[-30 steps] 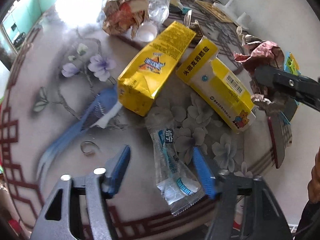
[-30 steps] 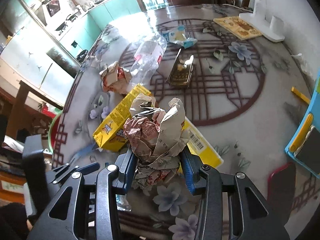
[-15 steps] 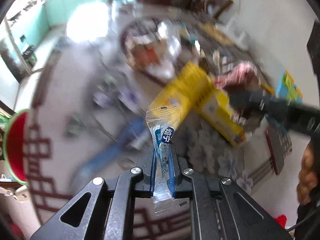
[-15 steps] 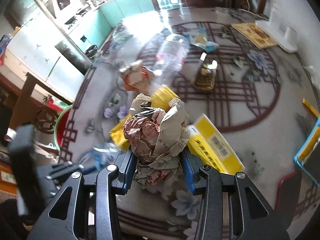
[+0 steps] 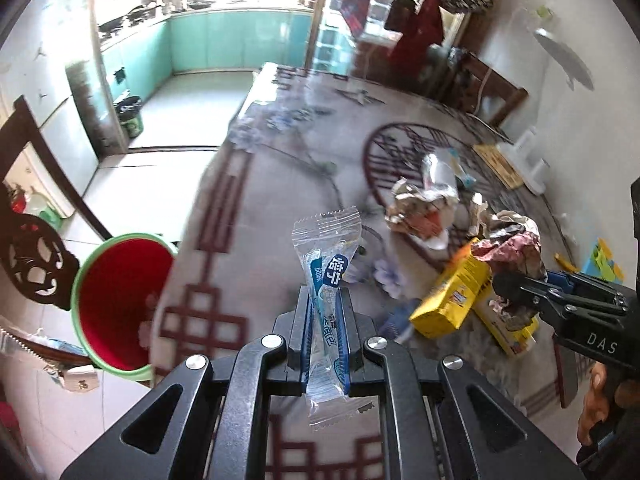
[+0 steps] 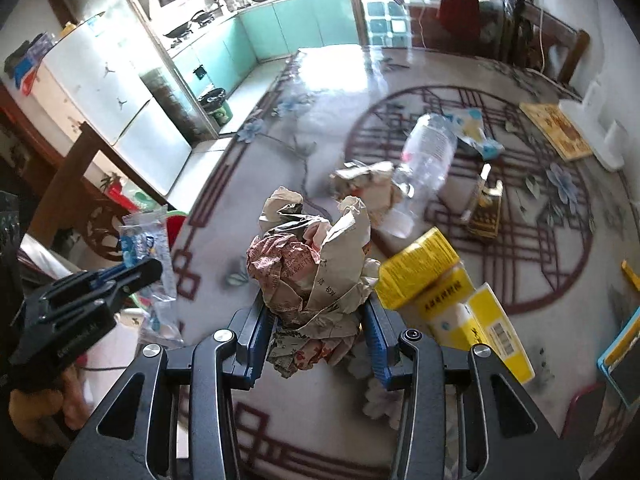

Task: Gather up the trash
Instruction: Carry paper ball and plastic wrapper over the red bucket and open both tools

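My left gripper (image 5: 325, 328), spread over the clear wrapper (image 5: 326, 280) a second ago, now pinches it aloft near the red bin (image 5: 120, 300). My right gripper (image 6: 318, 336) stays clamped on the crumpled paper (image 6: 316, 268). Both loads appear ready for dropping.

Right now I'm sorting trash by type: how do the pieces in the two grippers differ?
The clear plastic wrapper in the left gripper is flat, thin and see-through; the crumpled paper wad in the right gripper is bulky and opaque. The left jaws are nearly together, the right stand wider. Both are lifted off the table.
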`<state>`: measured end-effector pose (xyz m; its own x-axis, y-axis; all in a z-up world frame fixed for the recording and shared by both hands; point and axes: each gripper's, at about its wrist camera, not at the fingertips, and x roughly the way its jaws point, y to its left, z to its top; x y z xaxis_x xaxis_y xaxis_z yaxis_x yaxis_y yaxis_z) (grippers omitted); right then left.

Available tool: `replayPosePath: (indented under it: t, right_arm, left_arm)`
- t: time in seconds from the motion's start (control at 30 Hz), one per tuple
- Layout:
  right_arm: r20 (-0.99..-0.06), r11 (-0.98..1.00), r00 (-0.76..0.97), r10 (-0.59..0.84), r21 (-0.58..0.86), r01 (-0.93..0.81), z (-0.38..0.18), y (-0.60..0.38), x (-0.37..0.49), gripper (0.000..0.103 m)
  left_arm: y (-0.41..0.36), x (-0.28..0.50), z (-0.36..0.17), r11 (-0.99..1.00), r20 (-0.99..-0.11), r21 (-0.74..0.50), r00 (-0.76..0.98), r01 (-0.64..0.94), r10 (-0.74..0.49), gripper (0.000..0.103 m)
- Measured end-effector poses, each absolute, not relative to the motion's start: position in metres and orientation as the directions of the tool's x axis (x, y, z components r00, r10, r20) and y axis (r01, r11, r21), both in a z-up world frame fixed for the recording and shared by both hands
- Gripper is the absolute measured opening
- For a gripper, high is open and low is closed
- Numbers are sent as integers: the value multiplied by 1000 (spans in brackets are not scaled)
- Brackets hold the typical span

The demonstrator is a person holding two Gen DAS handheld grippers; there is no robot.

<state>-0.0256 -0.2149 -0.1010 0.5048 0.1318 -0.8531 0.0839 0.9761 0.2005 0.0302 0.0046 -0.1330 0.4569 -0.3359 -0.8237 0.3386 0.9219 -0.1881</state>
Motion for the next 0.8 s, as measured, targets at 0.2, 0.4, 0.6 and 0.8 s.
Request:
replayPosePath:
  t: [0.2,0.4,0.6,0.8]
  right_arm:
    - [-846,978,516,133,195,68,-95,-194,-19,40]
    - [-842,981,523,130,186,55,-90,-177,-14,40]
    - [-841,982,524,134,182,41,-89,-161,-6,40]
    - [-841,984,521,143,179,19,-90,-145,2,40]
  left_arm:
    - [19,31,-129,921,-816,-195,466,336,-342,9]
    - [31,33,-126,924,-811,-195,475,330,-341,9]
    - [48,39,-125,931,-810,-196,484,308,-331,9]
    - [67,46,-127,939,-812,-194,491,284,-316,9]
